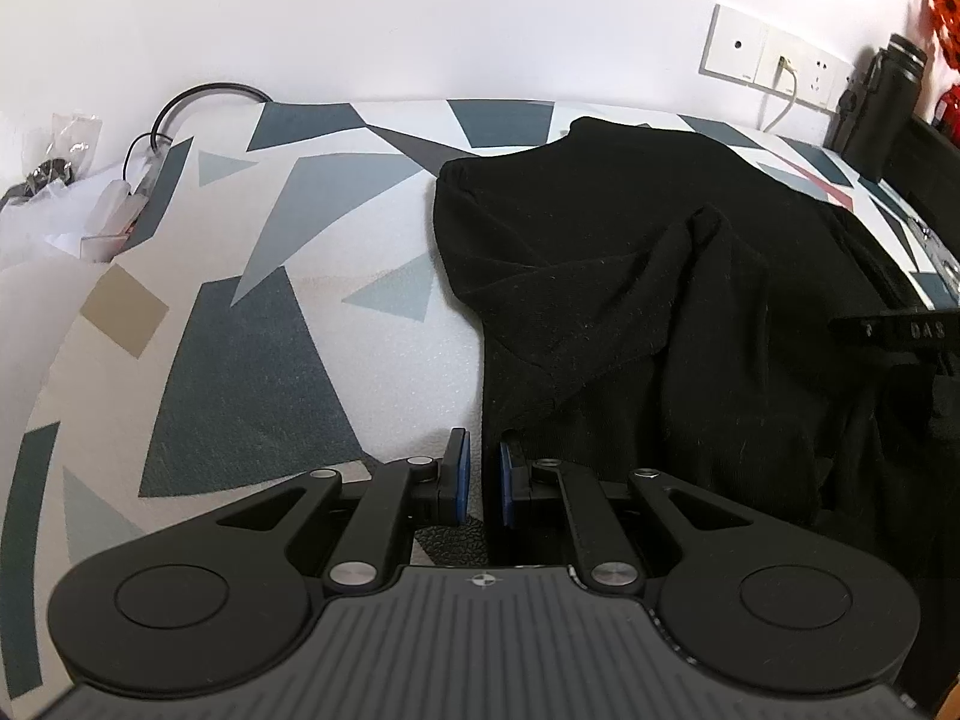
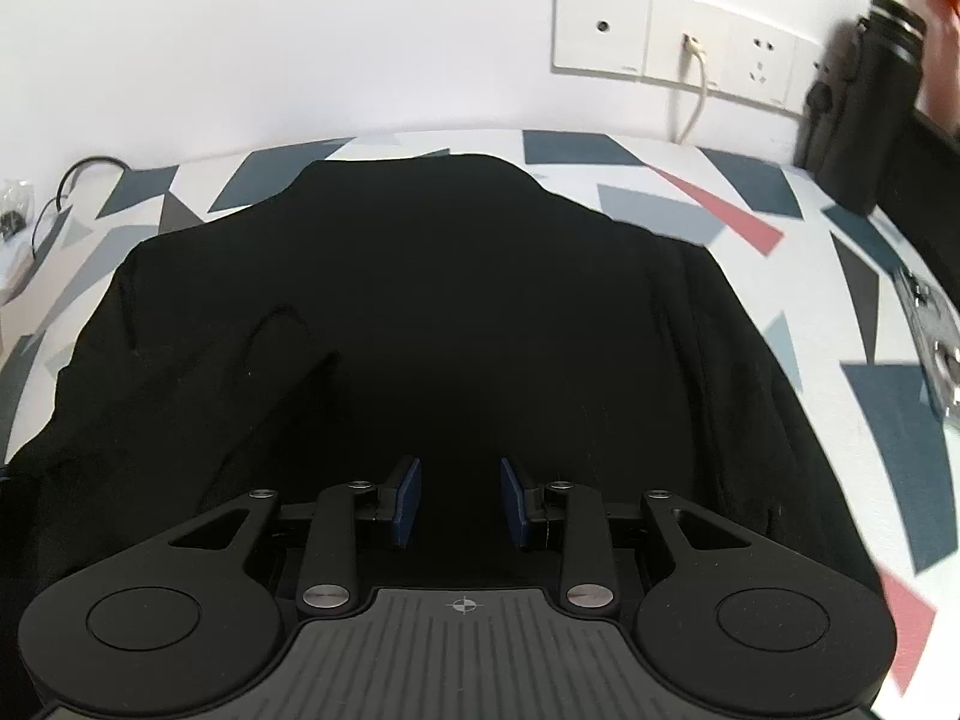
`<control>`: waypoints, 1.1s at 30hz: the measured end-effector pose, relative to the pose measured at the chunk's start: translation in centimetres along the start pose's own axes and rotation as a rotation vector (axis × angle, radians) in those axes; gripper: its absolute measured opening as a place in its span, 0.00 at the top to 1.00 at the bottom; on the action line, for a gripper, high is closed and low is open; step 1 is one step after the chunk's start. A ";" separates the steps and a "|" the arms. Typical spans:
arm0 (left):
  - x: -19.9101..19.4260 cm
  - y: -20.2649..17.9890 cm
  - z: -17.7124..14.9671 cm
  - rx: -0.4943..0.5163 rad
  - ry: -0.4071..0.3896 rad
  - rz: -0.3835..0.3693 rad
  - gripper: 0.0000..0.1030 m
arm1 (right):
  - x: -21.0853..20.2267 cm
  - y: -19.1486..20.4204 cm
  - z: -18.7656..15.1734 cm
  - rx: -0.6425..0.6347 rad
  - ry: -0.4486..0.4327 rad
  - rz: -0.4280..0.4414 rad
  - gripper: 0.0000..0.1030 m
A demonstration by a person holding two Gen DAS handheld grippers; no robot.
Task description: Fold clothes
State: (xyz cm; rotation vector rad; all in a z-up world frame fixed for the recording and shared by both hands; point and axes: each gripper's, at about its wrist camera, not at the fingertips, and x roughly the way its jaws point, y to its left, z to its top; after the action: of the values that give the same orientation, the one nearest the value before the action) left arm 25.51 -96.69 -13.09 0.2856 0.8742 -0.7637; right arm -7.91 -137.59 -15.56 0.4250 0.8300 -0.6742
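While the black garment (image 2: 432, 312) is lying rumpled on the patterned table (image 1: 252, 312), ahead of both claws, the right gripper (image 2: 461, 501) is hovering parted above its near hem; the left gripper (image 1: 482, 477), slightly apart and empty, is sitting at its left edge. Pinching both hem corners evenly should be keeping the fold square.

The black garment (image 2: 456, 312) runs off the lower left frame edge, its hem unseen

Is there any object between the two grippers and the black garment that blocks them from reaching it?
Nothing visible blocks them. The left gripper is open at the near left edge of the black garment, over the patterned cloth. The right gripper is open directly above the garment. The black bottle stands far back by the wall.
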 end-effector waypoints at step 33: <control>0.0 0.1 0.1 0.017 0.007 -0.009 0.89 | -4.8 4.2 -3.5 -0.287 0.019 0.436 0.95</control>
State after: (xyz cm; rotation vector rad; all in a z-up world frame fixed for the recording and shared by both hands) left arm 25.60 -96.69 -13.01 0.2994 0.8764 -0.7790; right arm -9.23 -130.70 -13.55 0.3359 0.8038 -0.1434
